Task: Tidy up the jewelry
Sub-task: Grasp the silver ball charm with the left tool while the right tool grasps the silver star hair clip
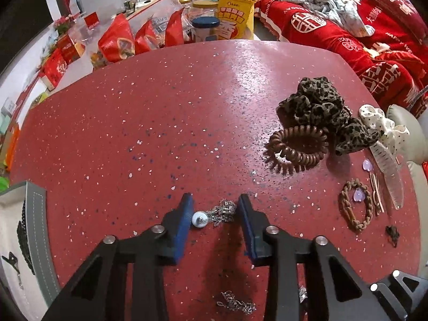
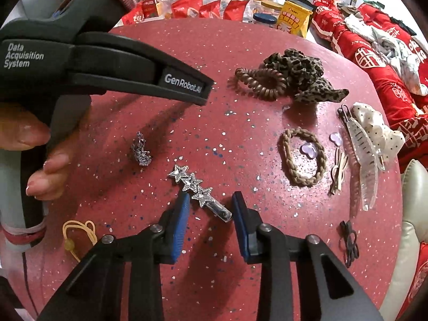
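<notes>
My left gripper point(image 1: 215, 204) is open over the red speckled table point(image 1: 160, 123), its blue pads either side of a silver chain with a white pearl bead point(image 1: 214, 215). A second silver piece point(image 1: 236, 305) lies below, between the arms. My right gripper point(image 2: 210, 200) is open around a silver star hair clip point(image 2: 199, 192) lying on the table. A small silver chain pile point(image 2: 141, 149) lies to its left, under the left gripper's body point(image 2: 120, 67). A grey jewelry tray point(image 1: 34, 240) sits at the left edge.
Brown coil hair tie point(image 2: 258, 81), leopard scrunchie point(image 2: 299, 75), braided tie point(image 2: 302, 157), purple heart beads point(image 2: 310, 149), clear claw clip point(image 2: 363, 157), dotted scrunchie point(image 2: 374, 128), black clip point(image 2: 347, 243) lie right. A yellow elastic point(image 2: 77, 232) lies left. Snack bags point(image 1: 120, 40) and jars crowd the far side.
</notes>
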The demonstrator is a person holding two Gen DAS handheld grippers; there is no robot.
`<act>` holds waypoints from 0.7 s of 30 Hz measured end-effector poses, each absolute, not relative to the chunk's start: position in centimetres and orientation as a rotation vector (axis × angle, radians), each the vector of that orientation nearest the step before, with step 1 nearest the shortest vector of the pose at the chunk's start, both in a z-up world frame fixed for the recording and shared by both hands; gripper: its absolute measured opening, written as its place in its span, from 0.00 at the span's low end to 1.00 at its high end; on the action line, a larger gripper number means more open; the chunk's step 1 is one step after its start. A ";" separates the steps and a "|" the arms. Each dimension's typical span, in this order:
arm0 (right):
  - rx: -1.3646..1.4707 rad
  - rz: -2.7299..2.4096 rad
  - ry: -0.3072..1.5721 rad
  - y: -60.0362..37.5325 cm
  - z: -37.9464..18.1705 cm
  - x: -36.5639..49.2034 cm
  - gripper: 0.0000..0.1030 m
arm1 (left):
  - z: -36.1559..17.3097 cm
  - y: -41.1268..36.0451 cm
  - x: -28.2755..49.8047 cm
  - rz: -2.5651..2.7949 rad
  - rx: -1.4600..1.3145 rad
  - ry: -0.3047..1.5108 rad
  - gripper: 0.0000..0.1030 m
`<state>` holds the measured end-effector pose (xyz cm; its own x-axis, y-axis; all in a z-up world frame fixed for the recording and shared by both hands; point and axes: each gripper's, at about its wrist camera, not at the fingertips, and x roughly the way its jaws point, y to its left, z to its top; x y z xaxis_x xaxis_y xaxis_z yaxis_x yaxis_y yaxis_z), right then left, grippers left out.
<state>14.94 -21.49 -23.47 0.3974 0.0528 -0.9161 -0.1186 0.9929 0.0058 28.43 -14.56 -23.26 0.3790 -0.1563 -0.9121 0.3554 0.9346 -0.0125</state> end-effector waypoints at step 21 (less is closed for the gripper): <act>0.376 0.066 1.197 -27.1 -21.6 13.4 0.10 | -18.8 -9.8 23.5 -0.419 0.068 1.143 0.13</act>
<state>13.41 -27.07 -21.60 0.3711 0.2469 -0.8952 0.1467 0.9363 0.3191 23.50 -9.75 -18.83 0.3462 -0.2888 -0.8926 0.3571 0.9204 -0.1593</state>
